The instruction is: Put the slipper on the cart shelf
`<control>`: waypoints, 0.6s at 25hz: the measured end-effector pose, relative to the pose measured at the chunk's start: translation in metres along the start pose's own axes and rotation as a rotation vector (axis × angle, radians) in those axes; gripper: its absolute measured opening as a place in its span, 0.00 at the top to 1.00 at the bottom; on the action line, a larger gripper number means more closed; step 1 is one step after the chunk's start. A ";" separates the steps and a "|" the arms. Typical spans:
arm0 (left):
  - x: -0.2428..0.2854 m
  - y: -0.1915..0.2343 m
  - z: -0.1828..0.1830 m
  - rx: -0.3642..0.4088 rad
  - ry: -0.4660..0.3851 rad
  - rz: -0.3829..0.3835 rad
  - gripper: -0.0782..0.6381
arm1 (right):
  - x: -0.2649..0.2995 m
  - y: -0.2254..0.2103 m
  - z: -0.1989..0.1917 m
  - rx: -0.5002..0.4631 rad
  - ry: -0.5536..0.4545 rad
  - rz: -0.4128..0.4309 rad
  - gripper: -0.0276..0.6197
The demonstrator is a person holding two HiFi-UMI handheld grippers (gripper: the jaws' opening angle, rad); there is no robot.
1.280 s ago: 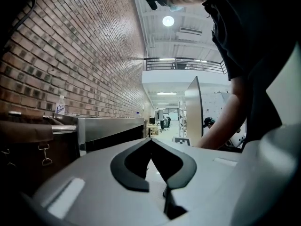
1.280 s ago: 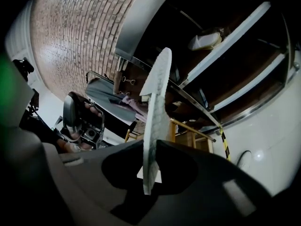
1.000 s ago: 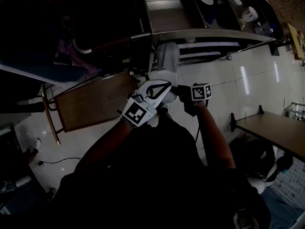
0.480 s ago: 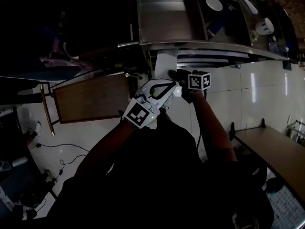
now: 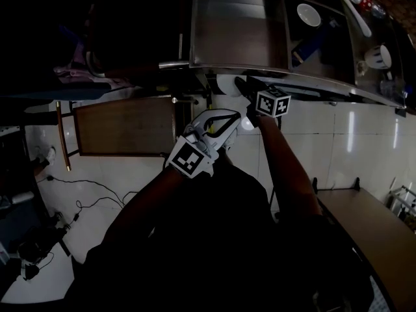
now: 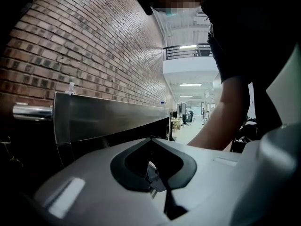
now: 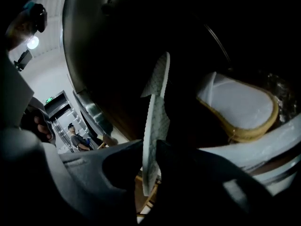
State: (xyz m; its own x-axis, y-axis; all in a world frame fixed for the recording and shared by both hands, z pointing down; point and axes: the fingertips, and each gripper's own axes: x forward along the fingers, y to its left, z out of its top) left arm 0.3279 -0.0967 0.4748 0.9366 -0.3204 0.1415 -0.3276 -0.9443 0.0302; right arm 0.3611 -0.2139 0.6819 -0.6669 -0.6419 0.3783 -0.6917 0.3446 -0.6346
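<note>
Right gripper view — slipper (image 7: 153, 126) edge-on, clamped between the fingers (image 7: 87, 168)

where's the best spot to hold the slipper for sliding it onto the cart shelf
Probably one end of the flat sole, jaws pinching across its thickness from behind, as the right gripper does now; the slipper then leads lengthwise into the cart shelf.

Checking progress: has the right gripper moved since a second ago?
Yes. The right gripper, holding the slipper, has gone forward, closer to the cart's steel rim.
</note>
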 end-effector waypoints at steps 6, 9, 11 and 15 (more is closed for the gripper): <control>0.008 0.006 -0.004 -0.009 0.003 0.024 0.89 | 0.007 -0.005 0.027 -0.080 -0.125 -0.027 0.86; 0.008 0.007 -0.007 -0.015 0.012 0.033 0.89 | 0.012 -0.008 0.034 -0.105 -0.162 -0.049 0.85; 0.009 0.008 -0.009 -0.016 0.018 0.035 0.89 | 0.014 -0.012 0.038 -0.113 -0.181 -0.074 0.84; 0.007 0.009 -0.010 -0.017 0.017 0.042 0.89 | 0.015 -0.023 0.042 -0.131 -0.179 -0.134 0.81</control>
State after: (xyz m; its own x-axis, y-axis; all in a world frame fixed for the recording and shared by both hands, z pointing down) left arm 0.3303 -0.1071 0.4864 0.9198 -0.3586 0.1595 -0.3691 -0.9285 0.0407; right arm 0.3783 -0.2608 0.6737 -0.5156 -0.7945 0.3207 -0.8082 0.3267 -0.4900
